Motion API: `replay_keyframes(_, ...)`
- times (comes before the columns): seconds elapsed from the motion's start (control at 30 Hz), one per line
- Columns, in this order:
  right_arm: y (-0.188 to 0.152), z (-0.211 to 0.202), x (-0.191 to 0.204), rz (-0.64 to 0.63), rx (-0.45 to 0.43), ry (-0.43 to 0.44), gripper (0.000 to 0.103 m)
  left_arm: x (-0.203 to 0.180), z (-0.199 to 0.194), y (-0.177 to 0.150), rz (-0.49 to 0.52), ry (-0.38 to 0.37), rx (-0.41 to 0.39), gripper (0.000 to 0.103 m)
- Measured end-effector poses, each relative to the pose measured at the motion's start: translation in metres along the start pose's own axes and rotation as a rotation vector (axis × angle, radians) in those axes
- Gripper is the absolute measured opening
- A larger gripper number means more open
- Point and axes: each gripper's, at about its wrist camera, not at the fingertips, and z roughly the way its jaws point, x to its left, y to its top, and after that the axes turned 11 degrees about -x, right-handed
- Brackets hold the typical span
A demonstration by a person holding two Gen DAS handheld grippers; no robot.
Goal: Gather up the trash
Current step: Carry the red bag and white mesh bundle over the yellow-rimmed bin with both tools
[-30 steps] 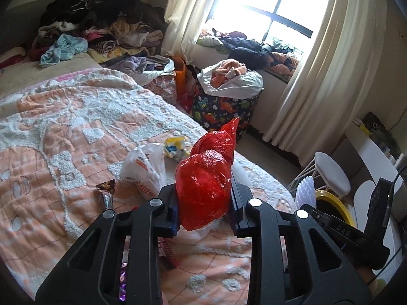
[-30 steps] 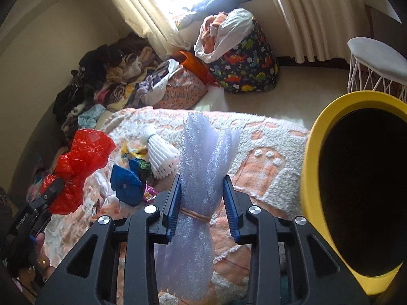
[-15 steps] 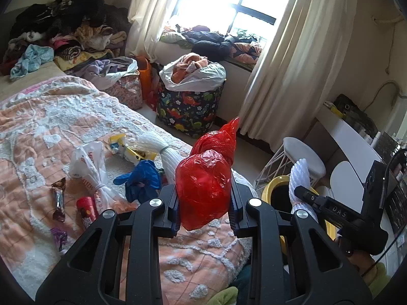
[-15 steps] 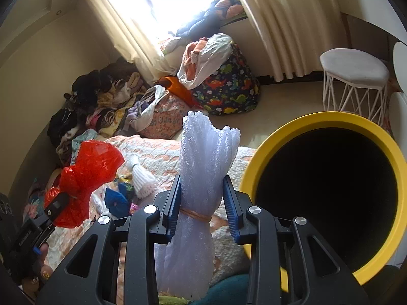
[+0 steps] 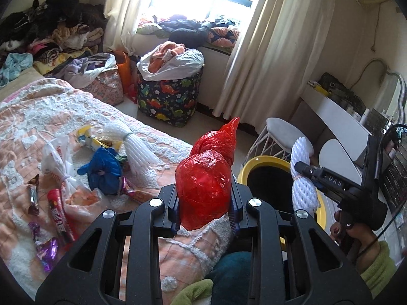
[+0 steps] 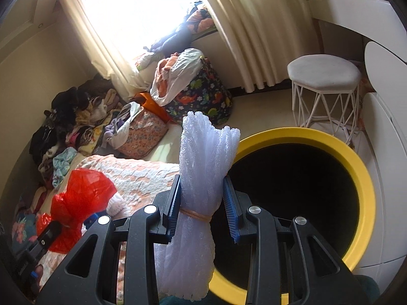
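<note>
While foam netting (image 6: pixel 203 167) fills right jaws, red bag (image 5: pixel 203 188) fills left.

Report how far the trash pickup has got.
Done: nothing visibly binned; the bin interior looks dark. In hand: left gripper clamps a red bag, right gripper a foam bundle at the bin's rim. Left: wrappers, blue bag, another foam bundle on the bed.

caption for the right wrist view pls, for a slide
Right gripper shut on a tied white foam-net bundle beside the yellow-rimmed bin, red plastic bag at left.
</note>
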Motion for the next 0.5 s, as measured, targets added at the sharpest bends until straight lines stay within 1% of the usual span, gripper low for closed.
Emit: replay_keyframes(0.5, 0.006, 0.002, -0.058, 0.076, -0.008, -0.119, 0.031, -0.041, 0.033, -0.027, 0.073, -0.079, 0.108, 0.022)
